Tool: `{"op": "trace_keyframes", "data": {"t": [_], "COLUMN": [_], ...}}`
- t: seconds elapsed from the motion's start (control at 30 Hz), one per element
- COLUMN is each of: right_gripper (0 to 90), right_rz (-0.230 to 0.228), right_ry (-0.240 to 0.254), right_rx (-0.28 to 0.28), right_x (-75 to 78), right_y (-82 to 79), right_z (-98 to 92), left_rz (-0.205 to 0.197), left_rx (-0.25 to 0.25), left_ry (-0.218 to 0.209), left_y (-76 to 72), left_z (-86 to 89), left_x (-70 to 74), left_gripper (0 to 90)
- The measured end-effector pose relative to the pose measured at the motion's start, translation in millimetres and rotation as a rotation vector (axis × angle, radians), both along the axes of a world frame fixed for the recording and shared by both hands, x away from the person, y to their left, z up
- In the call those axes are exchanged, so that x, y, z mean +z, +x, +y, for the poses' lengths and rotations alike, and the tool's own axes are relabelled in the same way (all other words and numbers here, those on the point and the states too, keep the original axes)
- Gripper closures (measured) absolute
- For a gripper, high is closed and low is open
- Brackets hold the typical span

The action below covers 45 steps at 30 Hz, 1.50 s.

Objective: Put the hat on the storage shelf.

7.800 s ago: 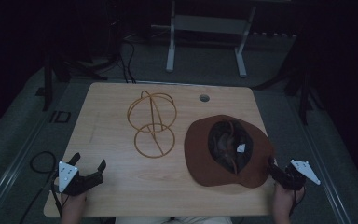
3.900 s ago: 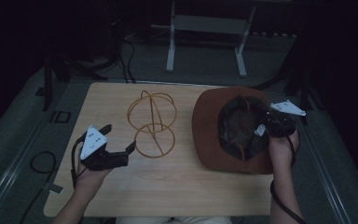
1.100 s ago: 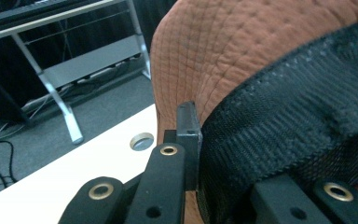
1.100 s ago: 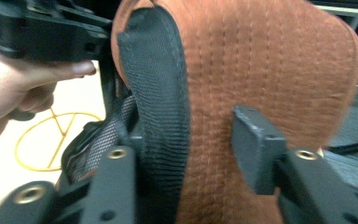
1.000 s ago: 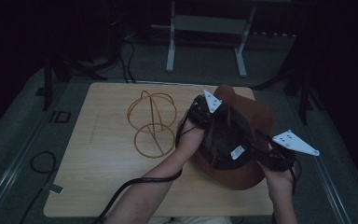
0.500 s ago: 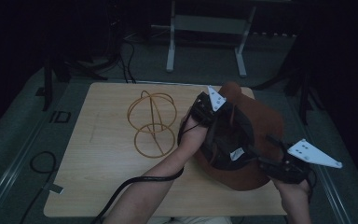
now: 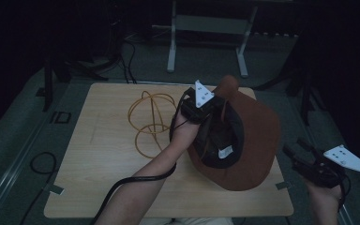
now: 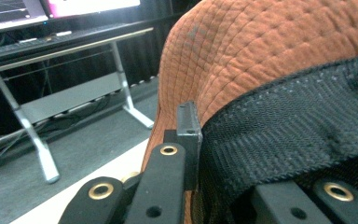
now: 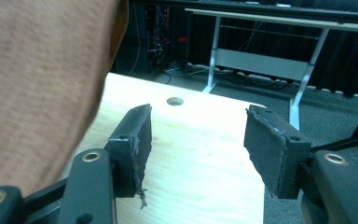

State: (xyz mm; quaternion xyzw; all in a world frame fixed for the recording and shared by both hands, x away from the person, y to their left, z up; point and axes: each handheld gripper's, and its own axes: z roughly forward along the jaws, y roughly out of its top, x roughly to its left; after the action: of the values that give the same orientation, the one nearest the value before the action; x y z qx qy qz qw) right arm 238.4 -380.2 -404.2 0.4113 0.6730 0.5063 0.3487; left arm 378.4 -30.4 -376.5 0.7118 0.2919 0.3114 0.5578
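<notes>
The brown hat (image 7: 255, 140) is lifted on edge over the right half of the table (image 7: 103, 187), tilted so its dark lining faces the person and its crown points away toward the far edge. The left gripper (image 7: 211, 108) is clenched on the hat's inner band at the upper left of the opening; in the left gripper view the jaws pinch the black woven sweatband (image 8: 284, 135), with the quilted orange-brown cloth (image 8: 270, 42) bulging above it. The lower brim seems to rest on or just above the tabletop near the front right corner, though I cannot tell whether it touches.

The right gripper (image 7: 297, 154) hangs off the table's right front edge, released and empty, its jaws having just been closing a little with nothing between them. From it the hat lies to the left and slightly ahead, so the left hand (image 7: 185, 133) is plainly the nearer one and carries the load. In the right gripper view the brim (image 9: 42, 84) looms just beside the left jaw.

To the hat's left stands the wire hat stand (image 7: 151, 119), a looped golden frame, near but apart from the hat. Between them only the left forearm crosses; I judge nothing else blocks the way to the stand.
</notes>
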Motion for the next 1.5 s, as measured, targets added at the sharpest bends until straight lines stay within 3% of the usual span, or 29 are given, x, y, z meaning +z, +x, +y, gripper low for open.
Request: {"op": "trace_keyframes", "data": {"t": [0.1, 0.17, 0.2, 0.37, 0.57, 0.7, 0.8, 0.87, 0.97, 1.07, 1.17, 1.23, 1.33, 1.4, 1.5], "right_gripper": [41.1, 41.0, 40.7, 40.7, 39.6, 38.6, 35.1, 29.4, 28.4, 28.3, 33.3, 32.8, 33.8, 37.1, 39.0], "right_rz": [0.023, 0.031, 0.035, 0.042, 0.016, -0.018, -0.021, -0.028, -0.045, -0.061, -0.058, -0.064, -0.072, -0.067, -0.087], "right_ry": [0.0, 0.013, 0.012, 0.029, 0.022, 0.008, 0.018, 0.016, 0.02, 0.05, 0.026, 0.011, 0.041, 0.055, 0.04], "right_rx": [0.027, 0.062, 0.083, 0.155, 0.313, 0.454, 0.51, 0.529, 0.555, 0.569, 0.595, 0.584, 0.551, 0.57, 0.569], "right_x": [-6.1, -8.8, -10.3, -14.7, -11.0, -10.2, -12.4, -14.8, -18.4, -20.4, -21.1, -21.0, -19.7, -19.0, -18.4], "right_y": [0.2, 0.0, 0.4, 2.5, -5.2, -8.3, -3.9, -0.1, 5.5, 10.6, 14.8, 17.4, 22.3, 25.1, 27.6], "right_z": [1.2, 4.3, 6.3, 16.4, 40.8, 58.2, 68.3, 76.7, 87.5, 96.0, 106.1, 111.5, 116.9, 120.0, 127.0], "left_rz": [-0.039, -0.078, -0.104, -0.139, -0.17, -0.166, -0.165, -0.156, -0.139, -0.156, -0.133, -0.12, -0.128, -0.136, -0.132], "left_rx": [-0.047, -0.118, -0.127, -0.214, -0.22, -0.201, -0.204, -0.212, -0.24, -0.221, -0.246, -0.251, -0.258, -0.261, -0.28], "left_ry": [-0.031, -0.062, -0.059, -0.078, -0.096, -0.104, -0.114, -0.141, -0.202, -0.185, -0.221, -0.241, -0.217, -0.186, -0.175], "left_y": [-1.3, -3.3, -5.7, -11.9, -12.9, -11.5, -13.1, -14.6, -14.5, -17.6, -15.9, -14.9, -17.4, -21.2, -24.3], "left_z": [4.4, 7.3, 7.2, 5.3, 7.1, 8.5, 8.5, 8.0, 9.8, 6.1, 5.3, 5.2, -0.6, -8.1, -15.7], "left_x": [0.1, 0.3, 0.8, 4.8, 6.0, 3.9, 3.2, 3.1, 2.7, 2.9, 1.0, -0.8, -4.6, -7.4, -11.0], "left_gripper": [87.2, 87.2, 87.2, 87.2, 87.2, 87.2, 87.2, 87.2, 87.2, 87.1, 87.1, 87.1, 87.1, 87.1, 87.1]}}
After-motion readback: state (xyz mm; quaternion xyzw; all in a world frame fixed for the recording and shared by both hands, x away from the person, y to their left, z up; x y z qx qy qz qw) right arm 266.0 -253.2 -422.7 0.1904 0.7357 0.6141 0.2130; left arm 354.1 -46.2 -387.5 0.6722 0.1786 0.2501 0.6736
